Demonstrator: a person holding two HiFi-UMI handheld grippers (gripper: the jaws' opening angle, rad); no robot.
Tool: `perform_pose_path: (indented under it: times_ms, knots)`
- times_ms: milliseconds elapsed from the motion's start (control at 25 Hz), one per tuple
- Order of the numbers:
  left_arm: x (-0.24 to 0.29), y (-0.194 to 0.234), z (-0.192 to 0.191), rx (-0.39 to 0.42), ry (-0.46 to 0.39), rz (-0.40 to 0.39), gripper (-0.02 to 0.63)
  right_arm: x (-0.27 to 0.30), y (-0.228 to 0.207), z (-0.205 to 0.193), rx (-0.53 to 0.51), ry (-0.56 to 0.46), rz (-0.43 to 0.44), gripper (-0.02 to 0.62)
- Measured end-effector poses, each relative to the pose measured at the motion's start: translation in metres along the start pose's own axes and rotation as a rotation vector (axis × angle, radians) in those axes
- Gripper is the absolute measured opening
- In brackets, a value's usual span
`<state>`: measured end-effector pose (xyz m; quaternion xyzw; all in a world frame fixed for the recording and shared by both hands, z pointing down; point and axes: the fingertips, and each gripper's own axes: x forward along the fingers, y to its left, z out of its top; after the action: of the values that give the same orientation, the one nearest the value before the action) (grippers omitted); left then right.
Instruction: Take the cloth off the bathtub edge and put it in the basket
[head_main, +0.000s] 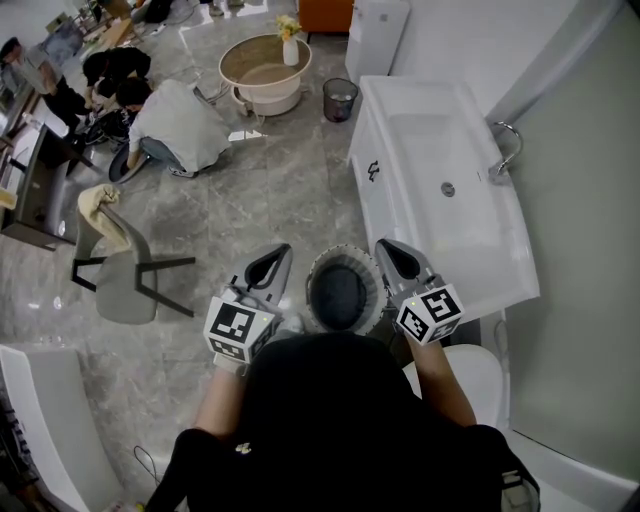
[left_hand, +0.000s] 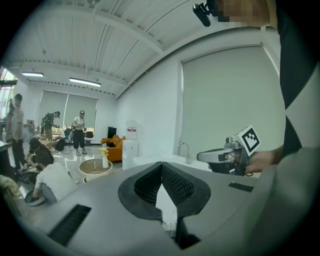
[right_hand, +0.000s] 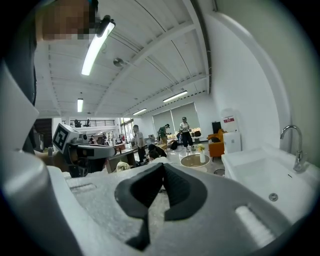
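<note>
The round pale basket stands on the floor just in front of me, beside the near end of the white bathtub. Something dark fills its inside; I cannot tell if it is the cloth. No cloth shows on the tub's rim. My left gripper hangs at the basket's left side and my right gripper at its right side, both level and pointing forward. In the left gripper view the left gripper has its jaws closed tip to tip on nothing. In the right gripper view the right gripper is likewise shut and empty.
A faucet sits on the tub's far rim. A small wire bin and a round low table stand beyond. A chair is at the left, people crouch on the floor, and a white toilet is by my right elbow.
</note>
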<state>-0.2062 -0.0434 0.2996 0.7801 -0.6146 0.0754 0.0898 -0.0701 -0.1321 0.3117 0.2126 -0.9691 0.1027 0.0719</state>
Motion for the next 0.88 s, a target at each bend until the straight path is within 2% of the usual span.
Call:
perform_pose_path:
  times_ms: [880]
  knots:
    - [-0.014, 0.004, -0.008, -0.014, -0.001, 0.012, 0.015, 0.004, 0.014, -0.009, 0.02, 0.005, -0.005, -0.003]
